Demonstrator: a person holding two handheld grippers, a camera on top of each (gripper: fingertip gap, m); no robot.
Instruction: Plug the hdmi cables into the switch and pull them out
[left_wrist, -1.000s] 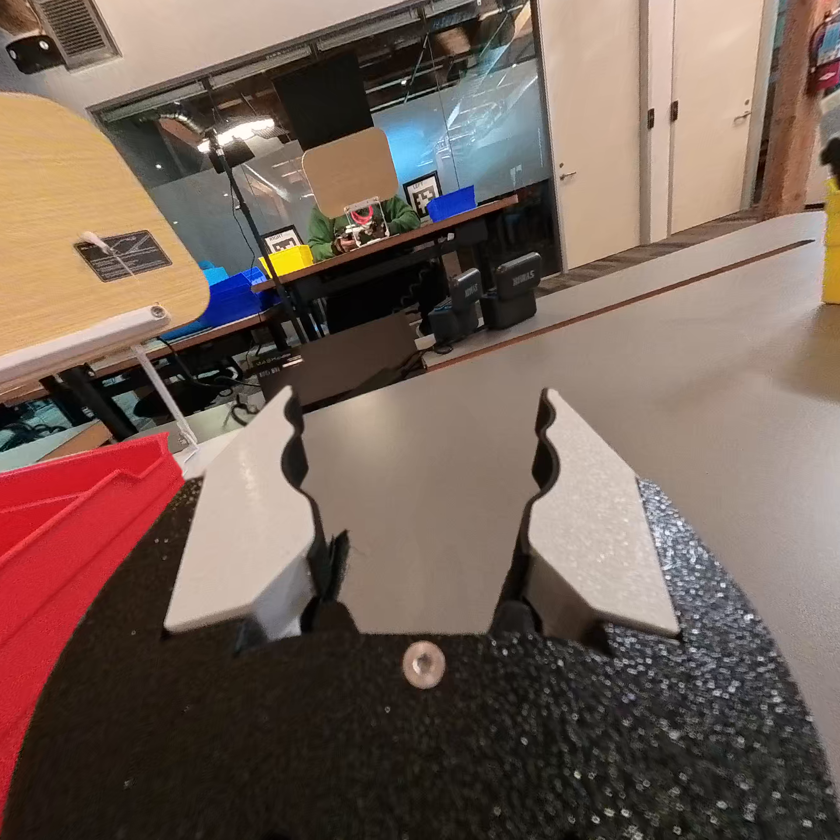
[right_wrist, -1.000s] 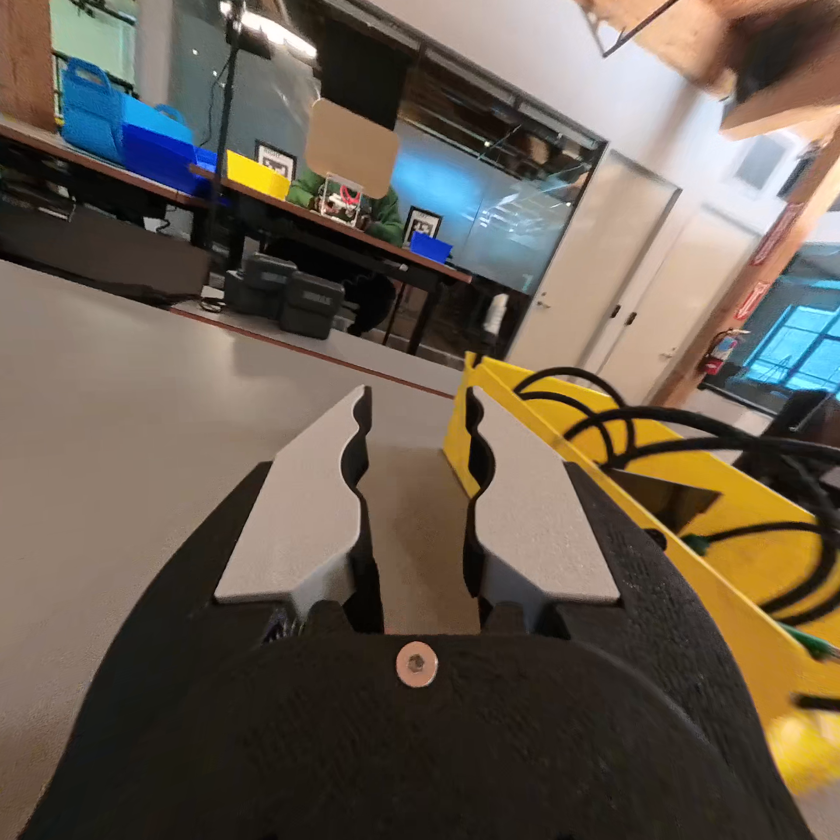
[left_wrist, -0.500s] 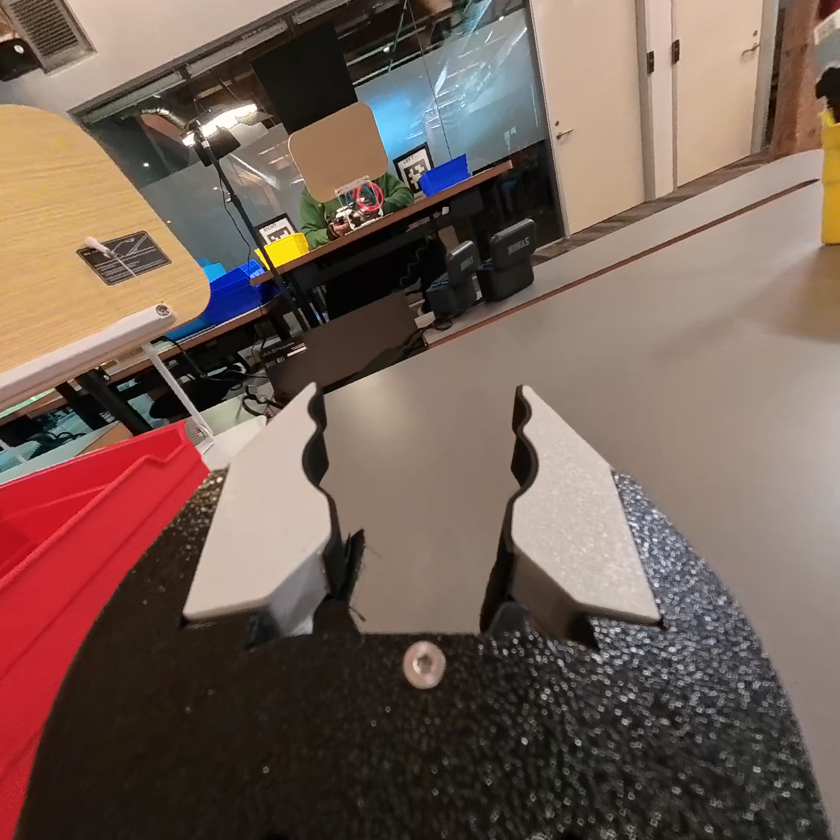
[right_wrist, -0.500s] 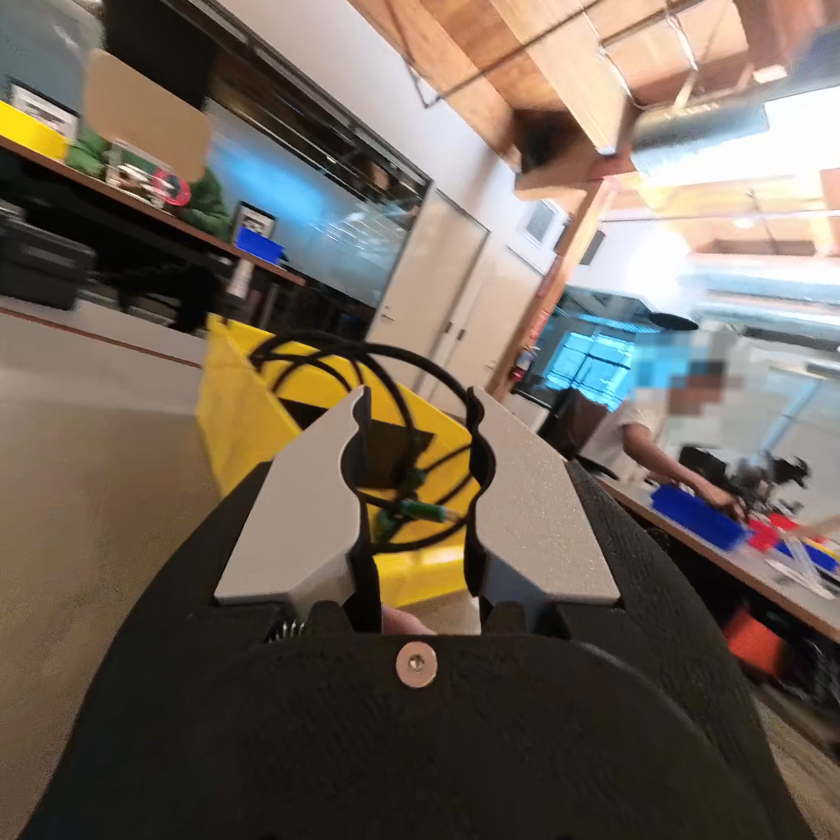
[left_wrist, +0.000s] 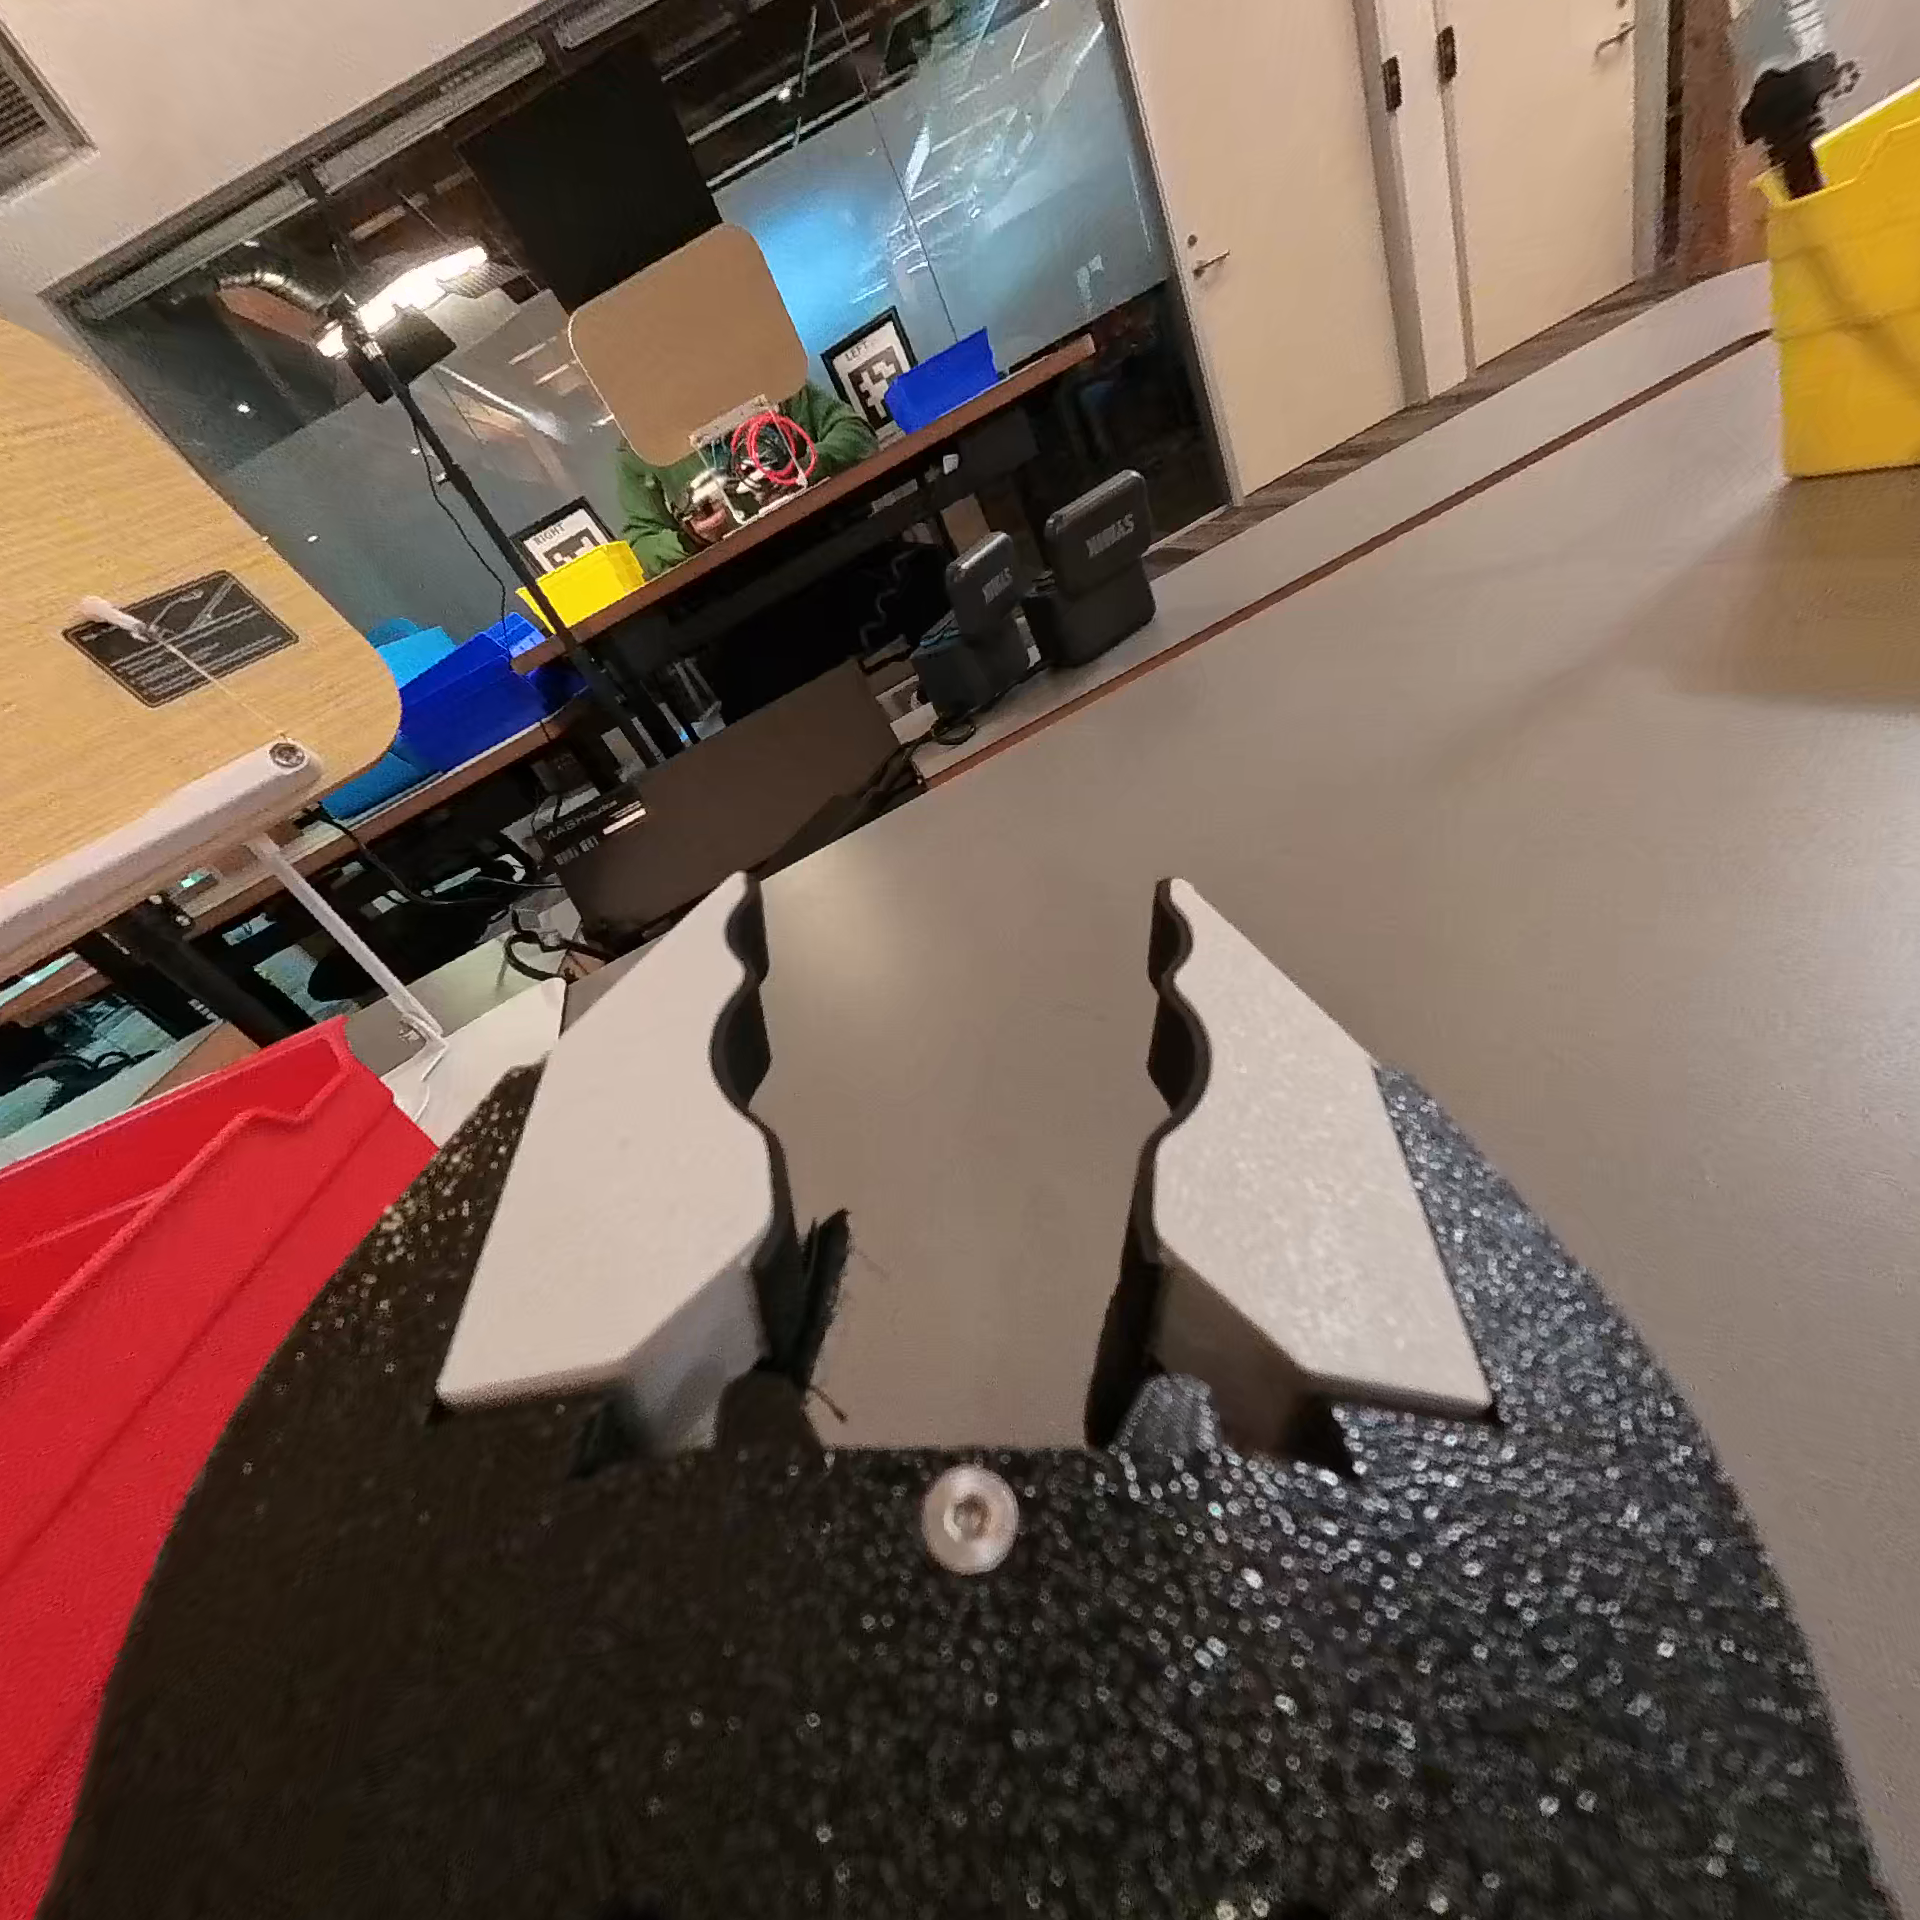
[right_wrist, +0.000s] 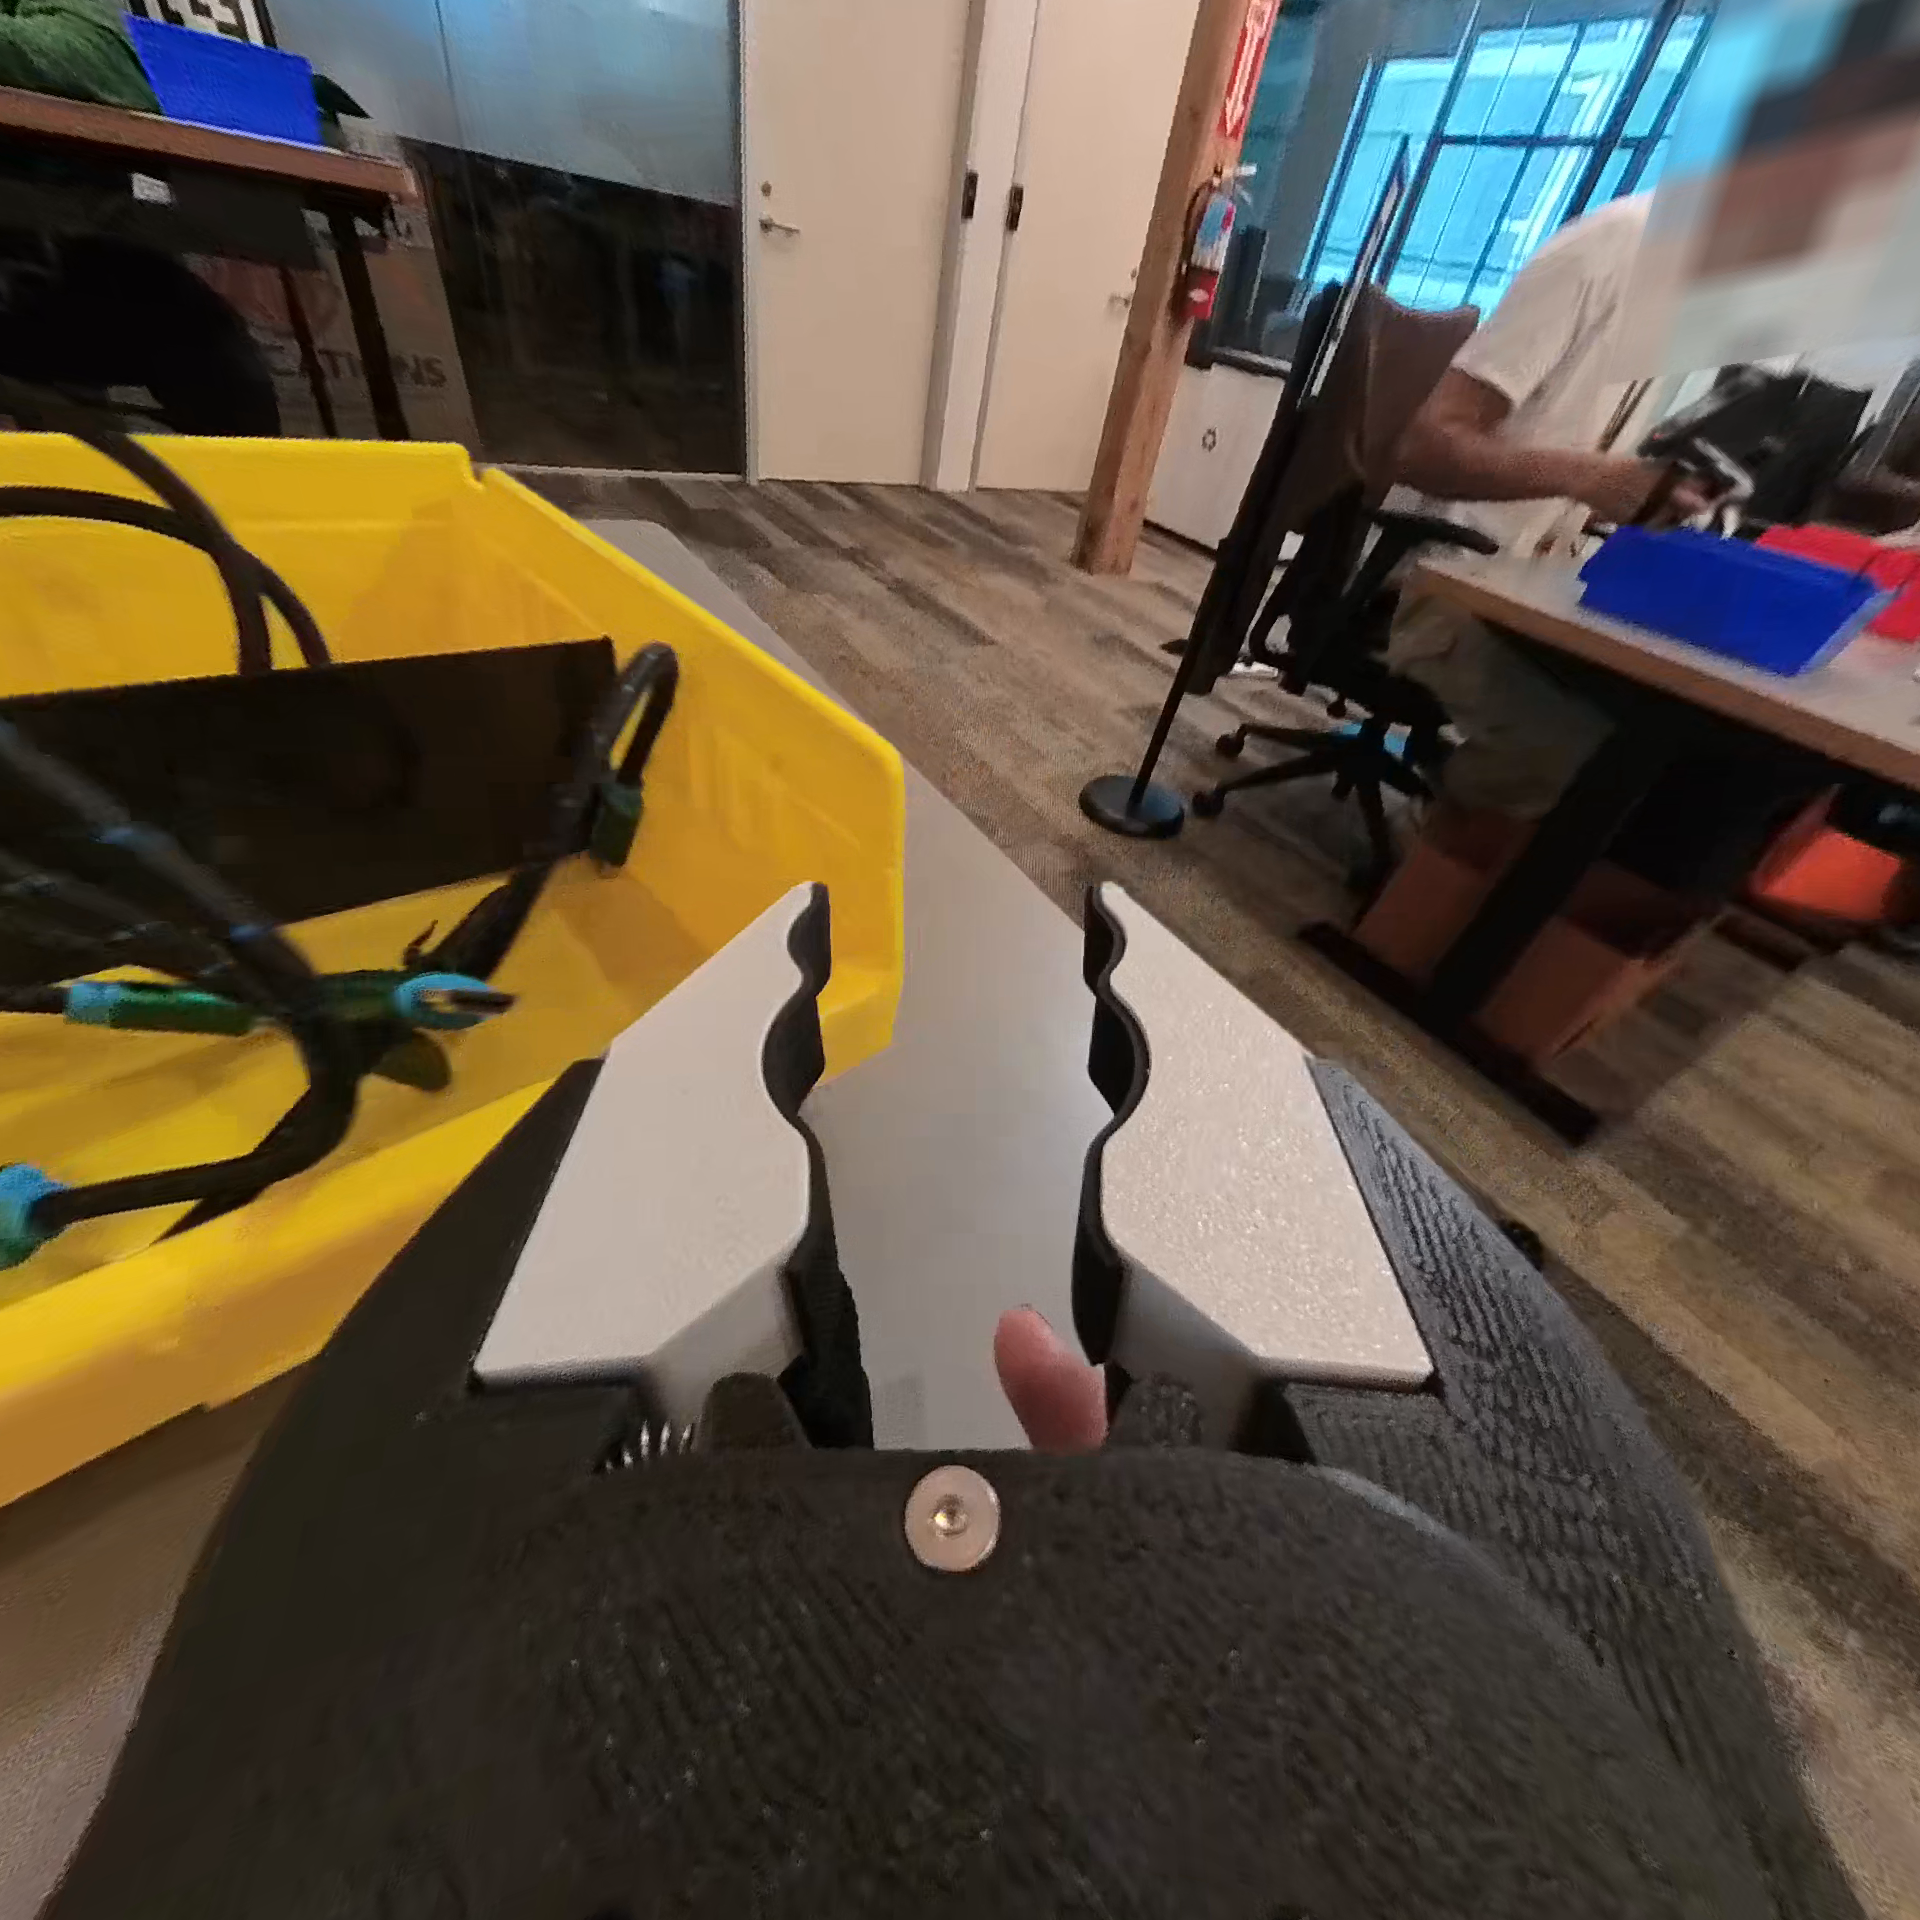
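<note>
A yellow bin (right_wrist: 727, 727) stands on the grey table (right_wrist: 966, 1039) and holds several black HDMI cables (right_wrist: 312, 1081) with blue and green plugs (right_wrist: 447, 1000). A flat black box (right_wrist: 312, 769) lies in the bin with them. My right gripper (right_wrist: 956, 904) is open and empty, just right of the bin's near corner and pointing past the table edge. A person's fingertip (right_wrist: 1044, 1382) shows between its fingers near the base. My left gripper (left_wrist: 954, 904) is open and empty over bare table (left_wrist: 1455, 935). The yellow bin also shows in the left wrist view (left_wrist: 1849, 312), far right.
A red bin (left_wrist: 156, 1299) sits close on the left of the left gripper. A wooden panel (left_wrist: 125, 623) stands beyond it. The table edge and floor (right_wrist: 1351, 1039) lie right of the right gripper. People sit at other desks behind. My right fingertips sit around 60 cm from my left ones.
The right gripper has swung right, from facing across the table to past the yellow bin toward the floor. The left gripper's fingers have closed in slightly and it has tilted a little.
</note>
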